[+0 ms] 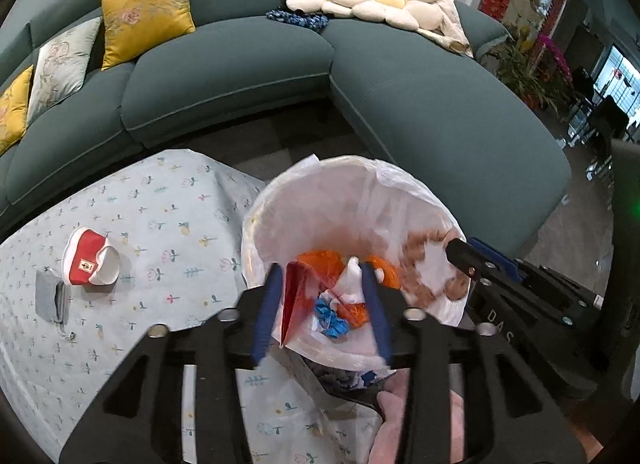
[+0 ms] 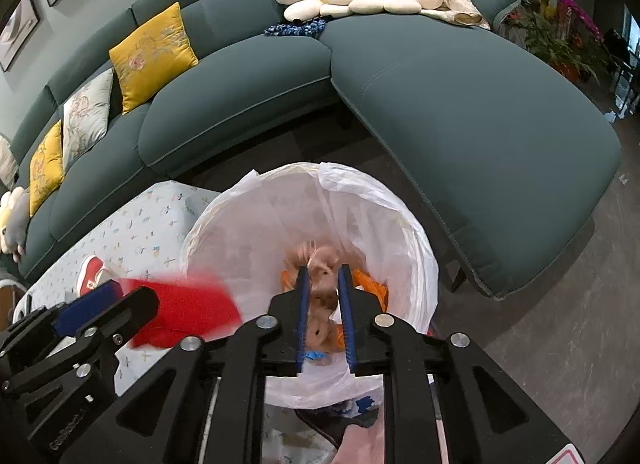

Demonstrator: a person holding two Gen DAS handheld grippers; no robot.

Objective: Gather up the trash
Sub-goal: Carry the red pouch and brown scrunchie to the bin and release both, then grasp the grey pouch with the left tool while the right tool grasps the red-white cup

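Both tongs over the white-lined trash bin (image 1: 360, 200) beside the floral-cloth surface (image 1: 160, 204). Left tongs (image 1: 322, 304) parted, red wrapper (image 1: 296, 296) loose between the jaws, blurred. Right tongs (image 2: 325, 304) slightly parted, blurred brown scraps (image 2: 322, 296) between them; grip unclear.

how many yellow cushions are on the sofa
2. One yellow cushion leans against the sofa backrest, right of the pale floral cushion. The other yellow cushion sits left of that pale cushion. More may be hidden beyond the left edge.
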